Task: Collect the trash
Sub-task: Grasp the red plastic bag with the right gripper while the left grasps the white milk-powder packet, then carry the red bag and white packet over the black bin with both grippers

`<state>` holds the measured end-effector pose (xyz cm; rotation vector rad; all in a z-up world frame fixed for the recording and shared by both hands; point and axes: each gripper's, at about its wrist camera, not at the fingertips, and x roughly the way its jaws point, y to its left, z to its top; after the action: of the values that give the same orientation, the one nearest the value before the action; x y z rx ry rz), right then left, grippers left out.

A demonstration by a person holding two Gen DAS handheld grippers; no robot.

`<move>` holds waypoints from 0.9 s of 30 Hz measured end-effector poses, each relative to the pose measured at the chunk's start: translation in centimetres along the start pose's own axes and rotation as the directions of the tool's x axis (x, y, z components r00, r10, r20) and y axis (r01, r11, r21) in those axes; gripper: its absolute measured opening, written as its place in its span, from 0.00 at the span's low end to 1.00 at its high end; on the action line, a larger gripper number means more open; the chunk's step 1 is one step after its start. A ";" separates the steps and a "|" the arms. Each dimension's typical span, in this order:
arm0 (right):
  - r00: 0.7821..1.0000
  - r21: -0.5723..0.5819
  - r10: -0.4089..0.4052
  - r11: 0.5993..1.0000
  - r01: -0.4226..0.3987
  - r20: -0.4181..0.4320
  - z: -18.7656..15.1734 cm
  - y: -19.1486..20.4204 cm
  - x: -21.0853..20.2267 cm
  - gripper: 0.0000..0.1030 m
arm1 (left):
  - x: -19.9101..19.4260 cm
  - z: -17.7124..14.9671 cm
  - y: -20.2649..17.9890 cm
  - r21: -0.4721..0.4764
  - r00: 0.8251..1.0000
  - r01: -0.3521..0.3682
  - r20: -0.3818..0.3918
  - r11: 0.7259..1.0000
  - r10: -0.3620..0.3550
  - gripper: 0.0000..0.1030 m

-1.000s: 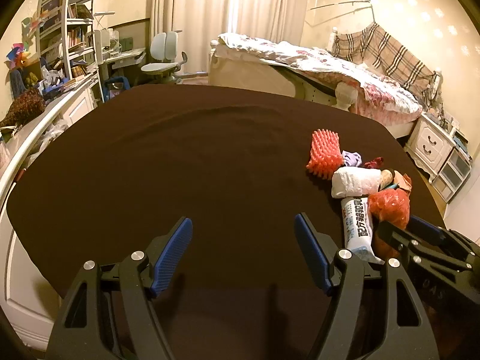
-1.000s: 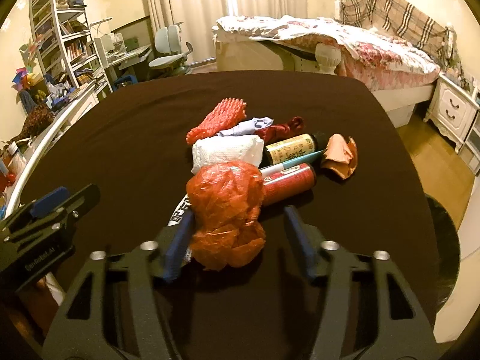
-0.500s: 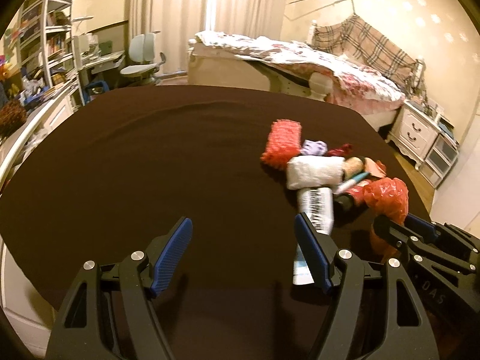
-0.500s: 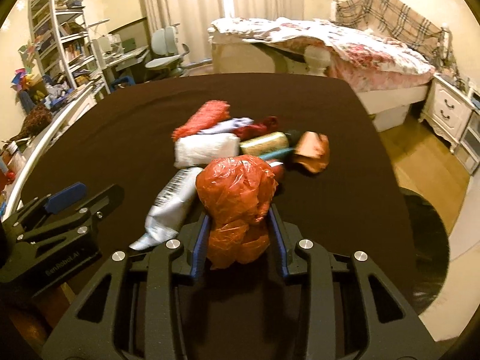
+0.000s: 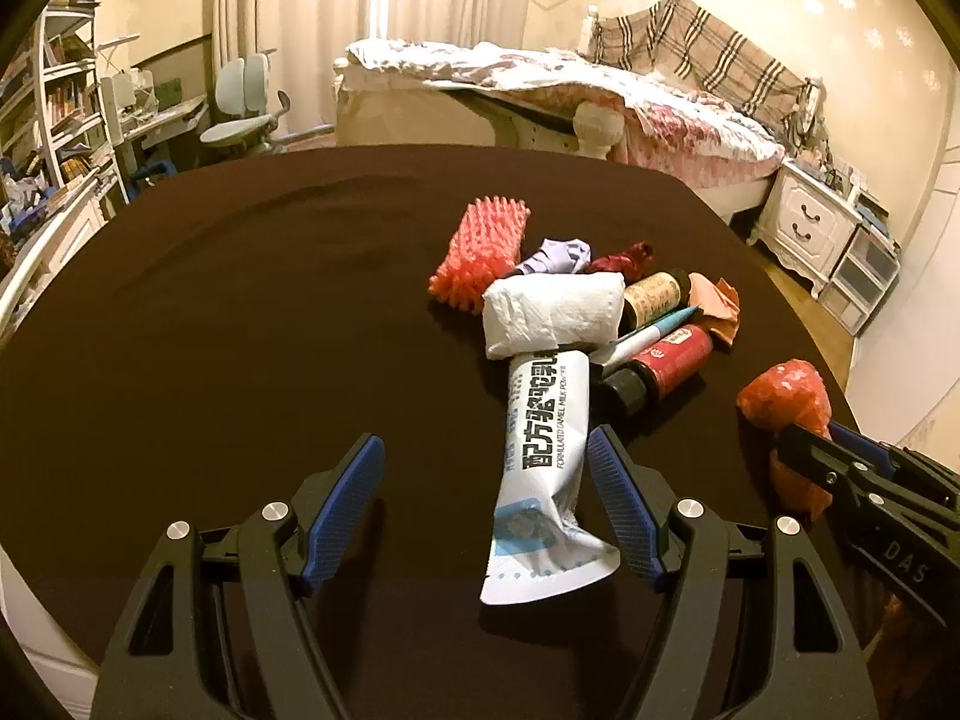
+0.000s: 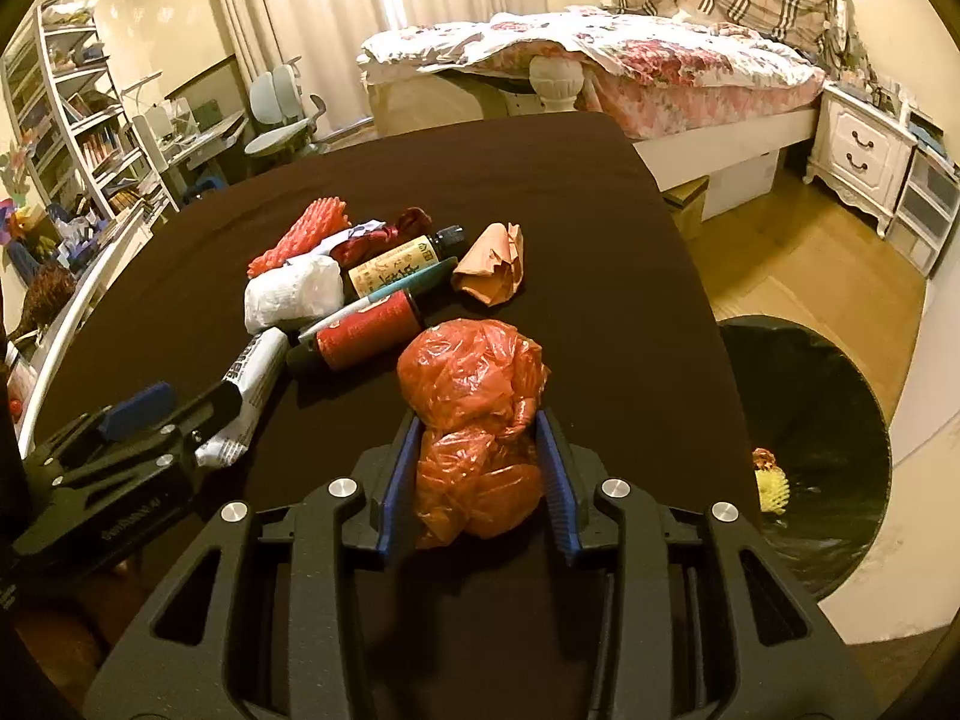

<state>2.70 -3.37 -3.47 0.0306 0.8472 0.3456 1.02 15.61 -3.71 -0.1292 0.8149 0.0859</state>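
On the dark brown tablecloth lies a pile of trash: a white milk-powder sachet, a white tissue wad, a red foam net, a red-labelled bottle, a pen and crumpled orange paper. My left gripper is open, and the sachet's lower end lies between its fingers, close to the right one. My right gripper is shut on a crumpled red plastic bag. Its jaws are opening slightly while the pads still press the bag, right of the pile.
A black-lined trash bin stands on the floor past the table's right edge, with a yellow item inside. A bed, a nightstand, shelves and a desk chair stand beyond the table. The left gripper is at the right wrist view's left.
The right gripper closed on the red bag and carried it right, away from the pile. The left gripper moved right until its fingers straddle the sachet's end.
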 end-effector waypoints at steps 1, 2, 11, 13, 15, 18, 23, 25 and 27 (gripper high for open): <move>1.000 -0.001 0.001 1.000 -0.001 0.000 0.0 0.0 0.2 0.37 | 0.1 0.0 0.0 -0.002 1.000 0.007 -0.006 1.000 -0.007 0.66; 1.000 -0.004 0.000 1.000 0.000 0.001 0.0 0.2 0.2 0.37 | 0.2 0.0 -0.1 -0.002 1.000 0.011 -0.014 1.000 -0.011 0.63; 1.000 -0.007 0.001 1.000 -0.001 0.003 0.0 0.3 0.3 0.37 | 0.5 -0.6 -0.7 0.022 0.996 0.066 -0.053 0.998 -0.065 0.39; 1.000 -0.009 -0.001 1.000 0.001 0.005 0.0 0.3 0.3 0.37 | 0.4 -0.8 -0.7 0.030 0.997 0.069 -0.050 0.997 -0.067 0.33; 1.000 -0.015 -0.004 1.000 0.004 0.008 -0.1 0.4 0.2 0.36 | 0.3 -0.7 -0.6 0.025 0.996 0.075 -0.048 0.997 -0.074 0.32; 1.000 -0.014 -0.004 1.000 0.005 0.014 -0.2 0.4 0.0 0.35 | -0.1 -1.1 -0.2 0.010 0.996 0.080 -0.043 0.997 -0.079 0.31; 1.000 -0.008 -0.004 1.000 0.005 0.021 -0.3 0.2 -0.5 0.35 | -1.2 -1.3 0.2 0.000 0.997 0.080 -0.019 0.997 -0.080 0.31; 1.000 -0.004 -0.007 1.000 0.007 0.028 -0.3 -0.1 -0.8 0.35 | -1.8 -1.3 0.3 -0.007 0.997 0.083 -0.003 0.996 -0.083 0.31; 0.999 0.002 -0.010 1.000 0.010 0.035 -0.3 -0.4 -1.2 0.35 | -2.4 -1.4 0.1 -0.007 0.996 0.085 0.016 0.996 -0.085 0.31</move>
<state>1.84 -4.15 -2.91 0.0343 0.8124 0.3336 -1.60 15.48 -2.92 -0.1701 0.7922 0.0101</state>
